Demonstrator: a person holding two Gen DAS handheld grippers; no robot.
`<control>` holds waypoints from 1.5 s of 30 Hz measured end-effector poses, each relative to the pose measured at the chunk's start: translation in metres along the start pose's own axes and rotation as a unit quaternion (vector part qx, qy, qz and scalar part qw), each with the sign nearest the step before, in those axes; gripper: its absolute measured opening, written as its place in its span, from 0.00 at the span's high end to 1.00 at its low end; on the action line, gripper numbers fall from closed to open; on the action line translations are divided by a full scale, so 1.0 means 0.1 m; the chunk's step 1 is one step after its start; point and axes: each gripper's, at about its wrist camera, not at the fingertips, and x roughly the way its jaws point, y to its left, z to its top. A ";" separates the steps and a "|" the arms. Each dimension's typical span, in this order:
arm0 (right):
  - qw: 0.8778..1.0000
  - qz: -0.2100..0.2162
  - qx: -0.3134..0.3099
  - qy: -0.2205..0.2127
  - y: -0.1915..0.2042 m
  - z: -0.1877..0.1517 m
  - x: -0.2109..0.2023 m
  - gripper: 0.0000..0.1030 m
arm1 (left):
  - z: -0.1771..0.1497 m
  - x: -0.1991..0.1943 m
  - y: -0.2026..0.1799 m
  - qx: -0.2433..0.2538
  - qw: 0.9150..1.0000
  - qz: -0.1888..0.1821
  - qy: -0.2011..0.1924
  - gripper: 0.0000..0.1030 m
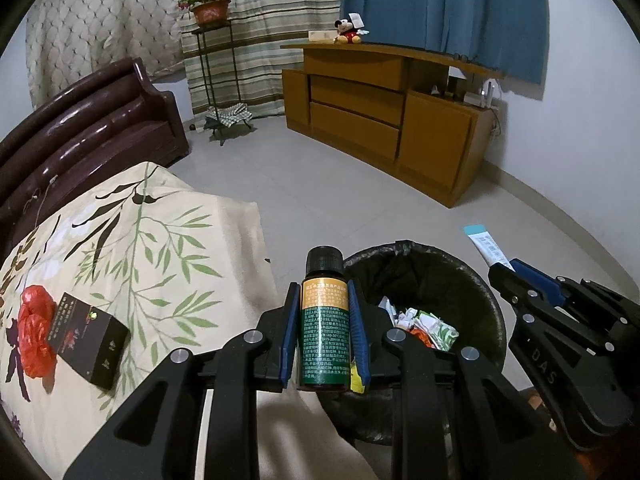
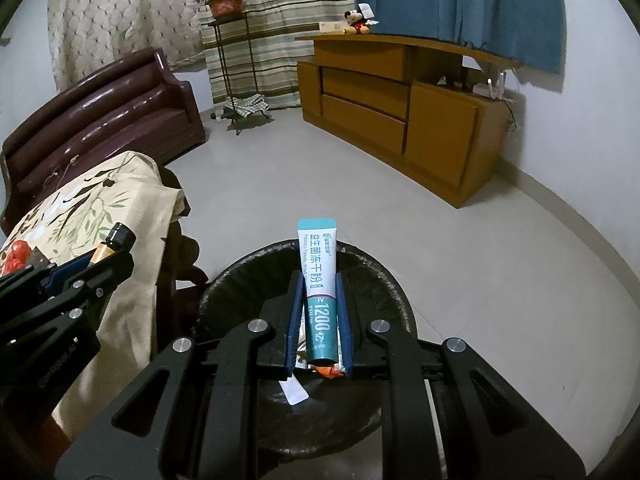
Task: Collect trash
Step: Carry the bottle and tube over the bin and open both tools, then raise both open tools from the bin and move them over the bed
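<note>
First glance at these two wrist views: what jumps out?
Each gripper is shut on a piece of trash: the left gripper clamps a small dark bottle with a green and orange label, the right gripper a teal-and-white sachet. Both are at the black-lined trash bin, which already holds crumpled wrappers. Left of it, on the floral cloth, lie a black box and a red plastic bag.

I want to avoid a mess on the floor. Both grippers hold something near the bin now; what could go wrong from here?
1. The bottle in the left gripper sits near the rim of the bin on the table side, so an early release may drop it outside.
2. The sachet in the right gripper is light and could flutter past the rim.
3. The grippers are close together and may bump.
</note>
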 end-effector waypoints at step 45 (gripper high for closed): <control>1.000 -0.001 0.005 -0.005 0.27 -0.04 -0.12 0.26 | -0.04 -0.32 0.45 -0.049 0.999 0.020 -0.012 0.37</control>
